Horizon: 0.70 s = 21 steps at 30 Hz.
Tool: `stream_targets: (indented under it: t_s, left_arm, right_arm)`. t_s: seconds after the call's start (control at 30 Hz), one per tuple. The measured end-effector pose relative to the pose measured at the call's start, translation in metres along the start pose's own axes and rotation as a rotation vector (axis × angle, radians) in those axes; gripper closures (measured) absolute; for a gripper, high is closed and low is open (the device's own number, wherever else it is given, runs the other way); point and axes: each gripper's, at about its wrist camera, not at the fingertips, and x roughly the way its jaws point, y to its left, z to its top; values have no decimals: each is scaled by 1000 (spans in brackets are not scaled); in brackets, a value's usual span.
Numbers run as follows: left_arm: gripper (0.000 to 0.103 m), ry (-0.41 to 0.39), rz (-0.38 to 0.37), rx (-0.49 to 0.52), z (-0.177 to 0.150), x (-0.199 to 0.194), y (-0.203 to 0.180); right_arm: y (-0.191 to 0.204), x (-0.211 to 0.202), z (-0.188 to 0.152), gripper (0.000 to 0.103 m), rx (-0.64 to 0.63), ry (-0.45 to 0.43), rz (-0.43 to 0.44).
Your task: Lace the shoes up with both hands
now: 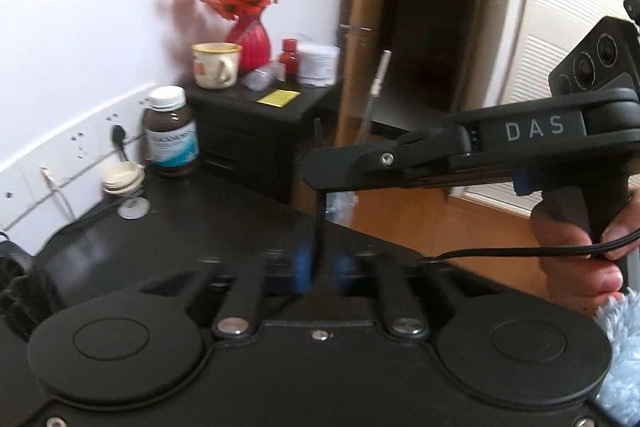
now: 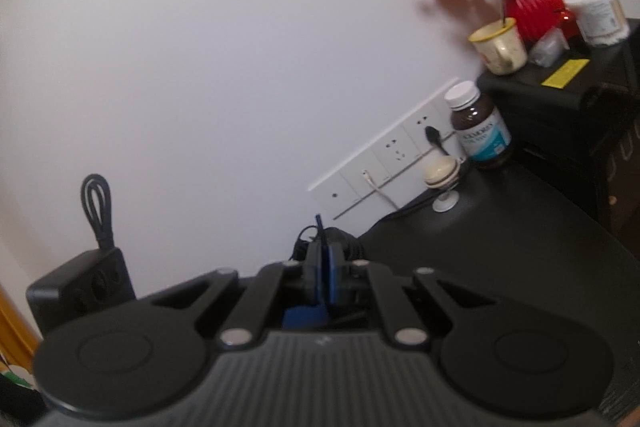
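A thin dark shoelace [image 1: 320,227] runs straight up from my left gripper [image 1: 320,267] to my right gripper [image 1: 316,183], which reaches in from the right, held by a hand [image 1: 576,247]. The left gripper's blue pads [image 1: 303,267] are blurred and stand slightly apart, with the lace passing through the gap. In the right wrist view my right gripper [image 2: 326,259] is shut, its blue pads pressed together, and a short lace end [image 2: 319,223] sticks up above them. No shoe is clearly visible. A dark woven object [image 1: 12,287] at the far left cannot be identified.
A black table [image 1: 180,227] stands against a white wall with sockets [image 1: 80,143]. On it are a brown bottle [image 1: 172,139] and a small white stand [image 1: 124,179]. A black cabinet [image 1: 248,131] holds a mug [image 1: 216,65] and a red vase [image 1: 250,43]. The floor and a doorway [image 1: 432,7] lie to the right.
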Motion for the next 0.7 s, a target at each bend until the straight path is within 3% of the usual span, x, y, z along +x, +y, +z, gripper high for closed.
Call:
stream_targets:
  t_s: [0.4, 0.7]
  left_arm:
    - [99, 5, -48, -21, -1, 2, 11]
    - [99, 2, -42, -42, 0, 3, 18]
  right_arm:
    - [-5, -2, -1, 99, 23, -10, -67]
    - [-8, -1, -1, 99, 29, -11, -87]
